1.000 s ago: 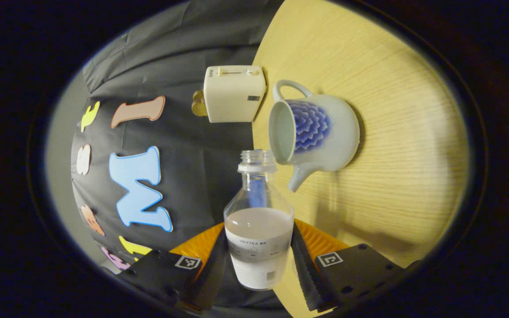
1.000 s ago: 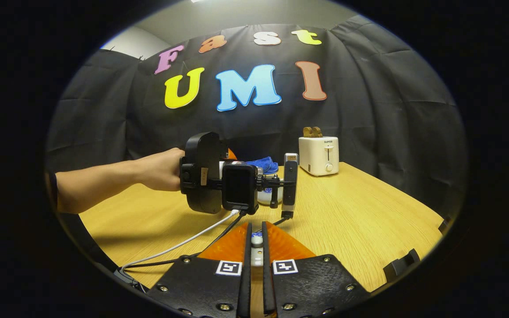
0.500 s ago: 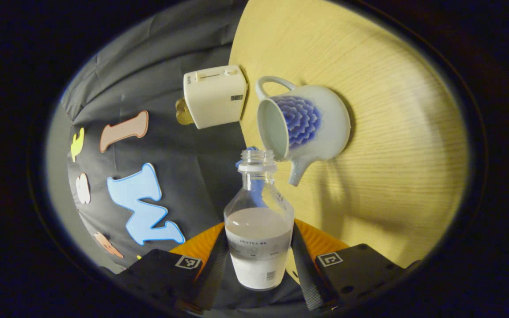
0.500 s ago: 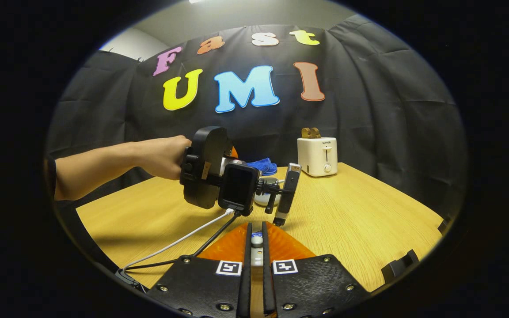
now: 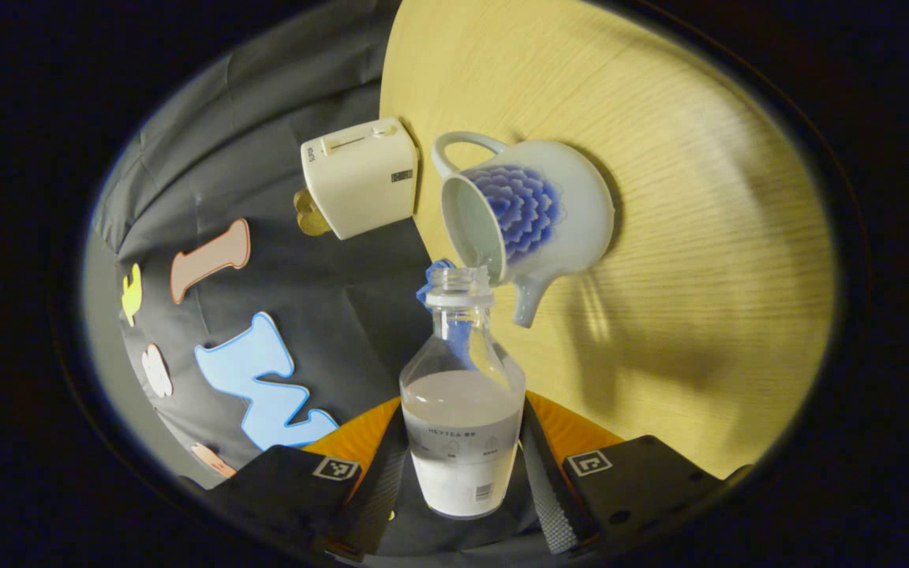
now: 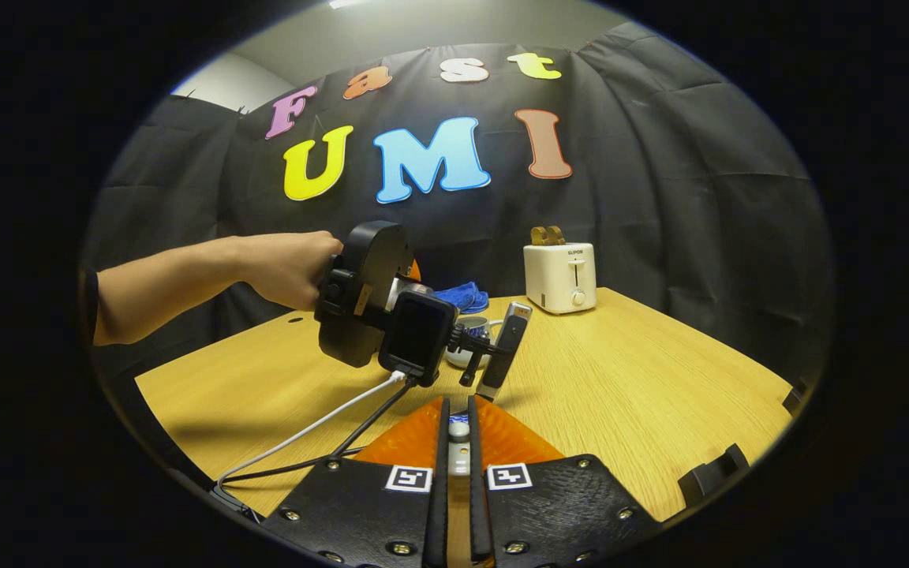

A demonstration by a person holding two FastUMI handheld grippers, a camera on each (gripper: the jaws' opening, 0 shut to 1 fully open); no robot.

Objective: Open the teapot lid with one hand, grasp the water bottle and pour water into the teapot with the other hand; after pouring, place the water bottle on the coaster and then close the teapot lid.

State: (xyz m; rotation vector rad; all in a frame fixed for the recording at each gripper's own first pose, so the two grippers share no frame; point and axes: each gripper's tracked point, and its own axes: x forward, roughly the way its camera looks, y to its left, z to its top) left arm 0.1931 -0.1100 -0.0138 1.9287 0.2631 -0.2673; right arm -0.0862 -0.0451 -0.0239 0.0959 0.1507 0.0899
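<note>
My left gripper (image 5: 462, 410) is shut on a clear water bottle (image 5: 462, 442), about half full of cloudy liquid and without a cap. The bottle is tipped, its mouth right at the rim of the white teapot (image 5: 537, 209) with a blue pattern. The teapot stands on the table with its top uncovered. No stream shows at the mouth. In the right gripper view my right gripper (image 6: 458, 404) is shut on the small knob of the teapot lid (image 6: 459, 431), held above the table. Ahead of it a hand holds the left gripper (image 6: 391, 315), and the teapot (image 6: 470, 325) peeks out behind it.
A cream toaster (image 5: 360, 177) (image 6: 559, 276) stands at the far edge of the wooden table (image 6: 620, 379). A blue cloth (image 6: 462, 296) lies behind the teapot. White and black cables (image 6: 320, 426) trail from the left gripper across the table toward me.
The left gripper has tipped the bottle further over, and its mouth has come closer to the teapot's rim. The right gripper has kept still with the lid.
</note>
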